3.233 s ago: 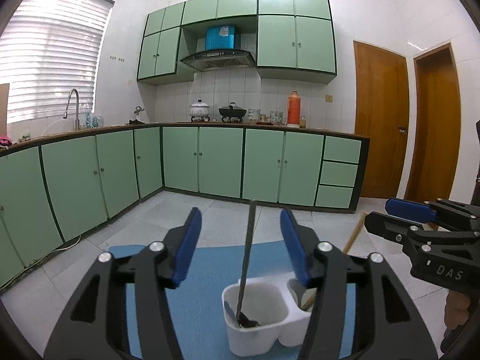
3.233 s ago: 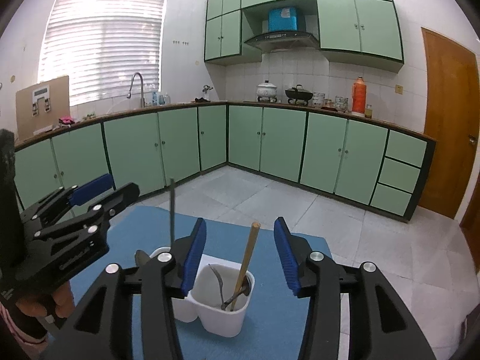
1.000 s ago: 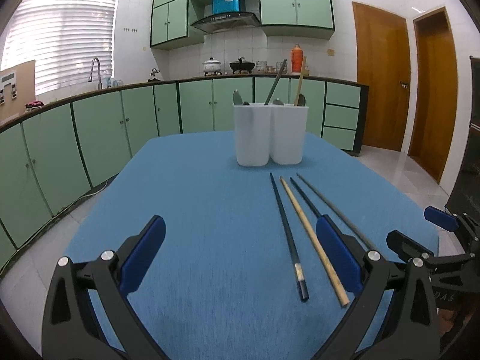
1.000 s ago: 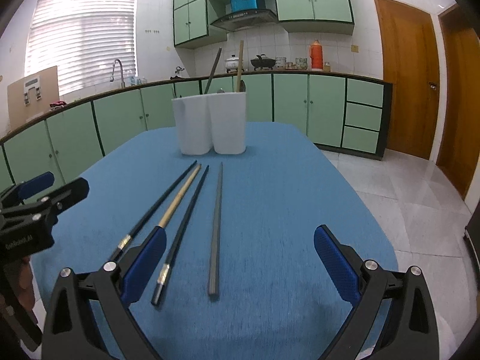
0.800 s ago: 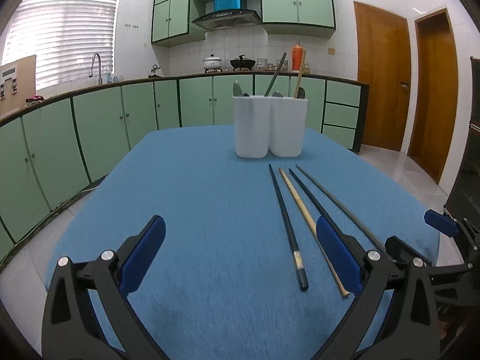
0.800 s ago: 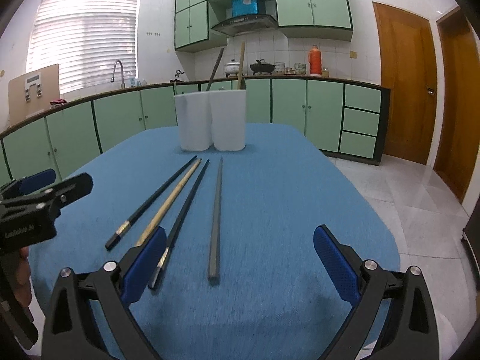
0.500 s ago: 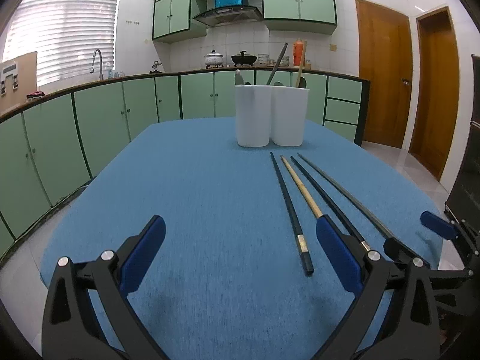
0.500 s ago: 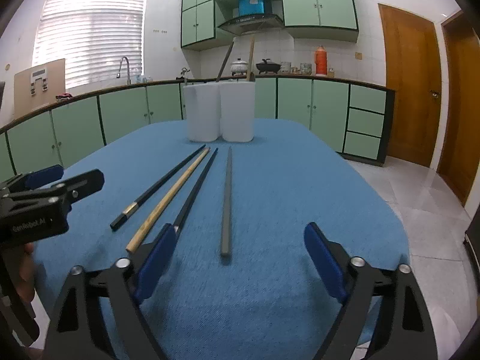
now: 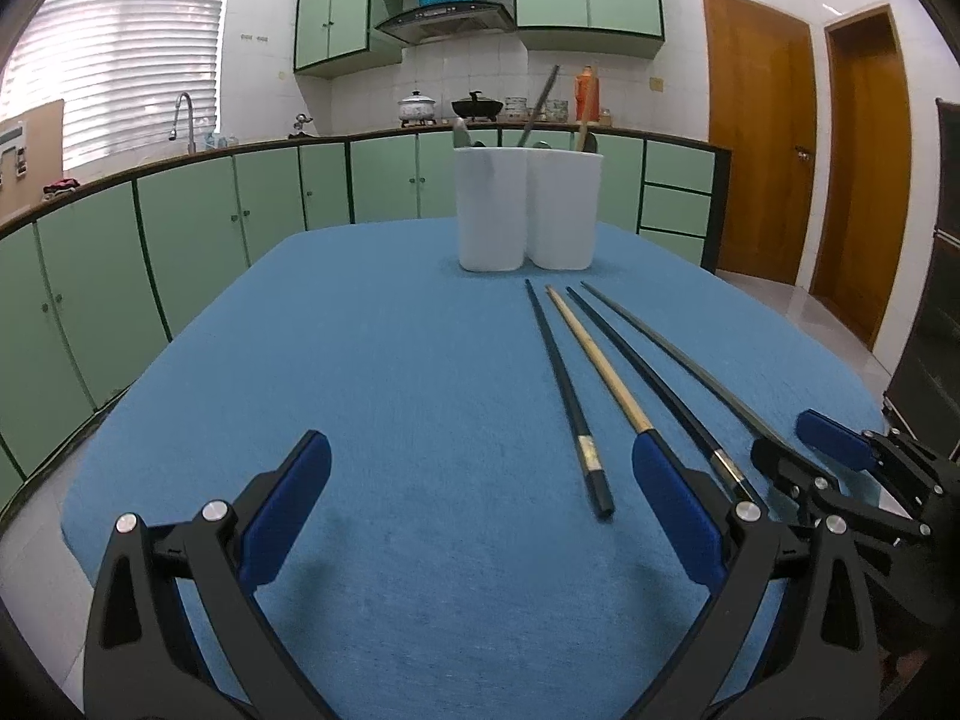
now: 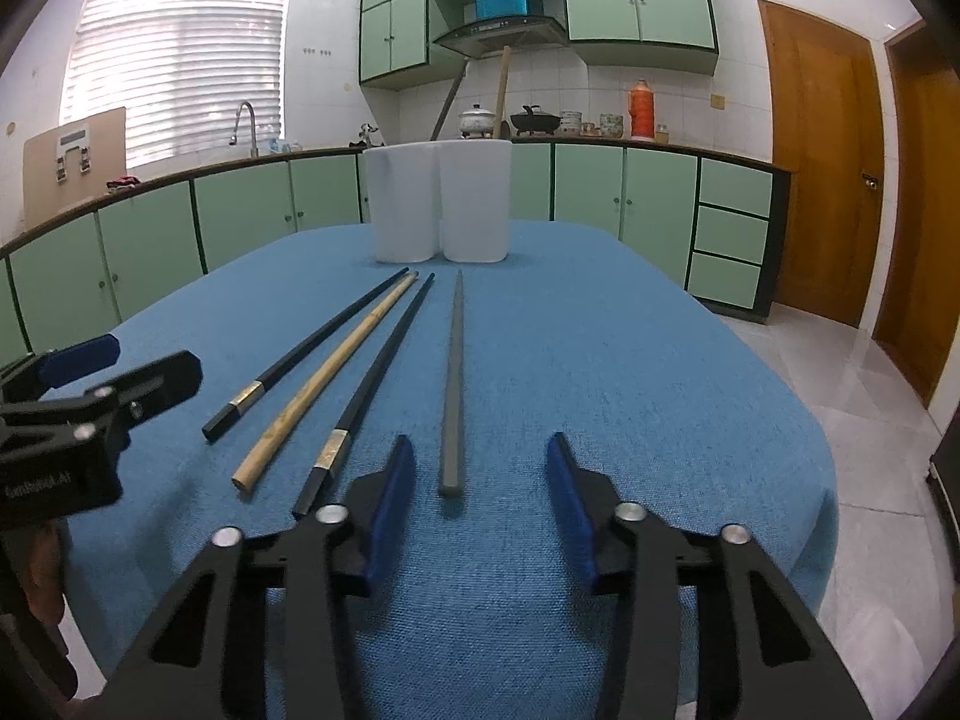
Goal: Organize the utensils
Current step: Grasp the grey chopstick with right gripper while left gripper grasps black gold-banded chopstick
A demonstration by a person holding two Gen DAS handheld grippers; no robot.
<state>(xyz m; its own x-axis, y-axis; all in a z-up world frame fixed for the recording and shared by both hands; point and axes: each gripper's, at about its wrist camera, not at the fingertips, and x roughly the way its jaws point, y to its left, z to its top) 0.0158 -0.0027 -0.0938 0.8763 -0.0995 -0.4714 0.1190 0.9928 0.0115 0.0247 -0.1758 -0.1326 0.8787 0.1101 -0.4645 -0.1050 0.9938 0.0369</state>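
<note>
A white two-cup utensil holder stands at the far end of the blue table with several utensils in it. In front of it lie a black chopstick, a wooden chopstick, a second black chopstick and a grey chopstick. My left gripper is open and empty near the table's near edge. My right gripper is open and empty, its jaws on either side of the grey chopstick's near end.
Green kitchen cabinets and a counter with a sink, pots and a red flask run behind the table. Two wooden doors are at the right. Tiled floor lies beyond the table's right edge.
Both grippers have come back from the holder to the near end of the table. The right gripper has narrowed and moved in around the grey chopstick's near end.
</note>
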